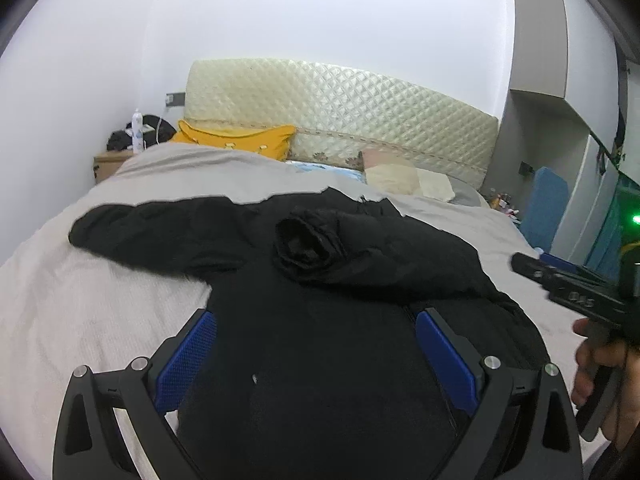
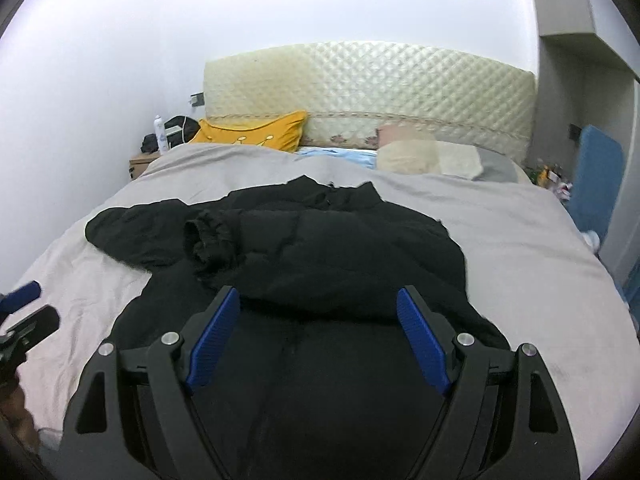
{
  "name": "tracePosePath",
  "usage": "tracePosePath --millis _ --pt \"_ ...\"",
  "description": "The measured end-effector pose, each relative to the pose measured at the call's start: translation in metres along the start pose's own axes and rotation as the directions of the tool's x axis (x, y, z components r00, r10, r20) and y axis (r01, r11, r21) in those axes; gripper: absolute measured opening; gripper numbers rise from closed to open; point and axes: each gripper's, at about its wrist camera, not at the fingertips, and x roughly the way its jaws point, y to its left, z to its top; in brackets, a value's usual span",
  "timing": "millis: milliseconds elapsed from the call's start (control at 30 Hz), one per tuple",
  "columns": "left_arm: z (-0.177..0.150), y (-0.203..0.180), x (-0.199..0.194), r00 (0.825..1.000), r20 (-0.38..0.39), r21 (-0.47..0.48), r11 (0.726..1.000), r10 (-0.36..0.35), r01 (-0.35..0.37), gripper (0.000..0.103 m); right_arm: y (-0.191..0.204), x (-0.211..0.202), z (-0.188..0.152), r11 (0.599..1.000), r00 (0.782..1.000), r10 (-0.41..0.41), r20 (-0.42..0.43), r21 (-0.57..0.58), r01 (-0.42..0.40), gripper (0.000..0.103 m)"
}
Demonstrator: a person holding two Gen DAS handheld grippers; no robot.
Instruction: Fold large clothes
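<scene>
Black jacket (image 2: 320, 248) lies spread on my bed (image 2: 520, 248), its body nearest me, one sleeve (image 2: 208, 240) folded across the chest, the other sleeve (image 1: 132, 228) stretched out left of the jacket. My right tool (image 2: 318, 320) hangs over the jacket's lower part, blue pads wide apart, gripping nothing. My left tool (image 1: 316, 344) is likewise spread and empty above the jacket. Beyond the jacket sit a yellow pillow (image 2: 256, 132) and a quilted headboard (image 2: 400, 80).
</scene>
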Motion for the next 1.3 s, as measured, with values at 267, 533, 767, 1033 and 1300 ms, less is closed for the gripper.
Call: tracePosePath --millis 267,533,767,1033,1300 --pt "-0.013 -0.019 -0.007 1.0 0.021 0.048 0.999 -0.013 0.012 0.101 -0.034 -0.08 -0.033 0.999 0.997 -0.012 0.078 0.037 0.009 0.081" --pt "-0.023 -0.031 0.008 0.998 -0.017 0.039 0.997 -0.066 0.066 0.101 -0.046 -0.128 -0.079 0.998 0.991 -0.026 0.131 0.056 0.018 0.083" --pt "-0.01 -0.02 0.023 0.995 -0.075 0.034 0.997 -0.068 0.07 0.101 -0.054 -0.13 -0.095 0.997 0.986 -0.044 0.16 0.062 0.034 0.086" --pt "0.064 0.056 0.033 0.996 -0.083 0.001 1.0 -0.03 0.03 0.101 -0.068 -0.121 -0.098 0.993 0.982 -0.055 0.179 0.116 0.035 0.086" --pt "0.105 0.21 0.084 0.976 -0.131 -0.11 0.975 0.176 -0.191 0.101 -0.062 -0.109 -0.098 0.993 0.986 -0.067 0.154 0.105 0.051 0.087"
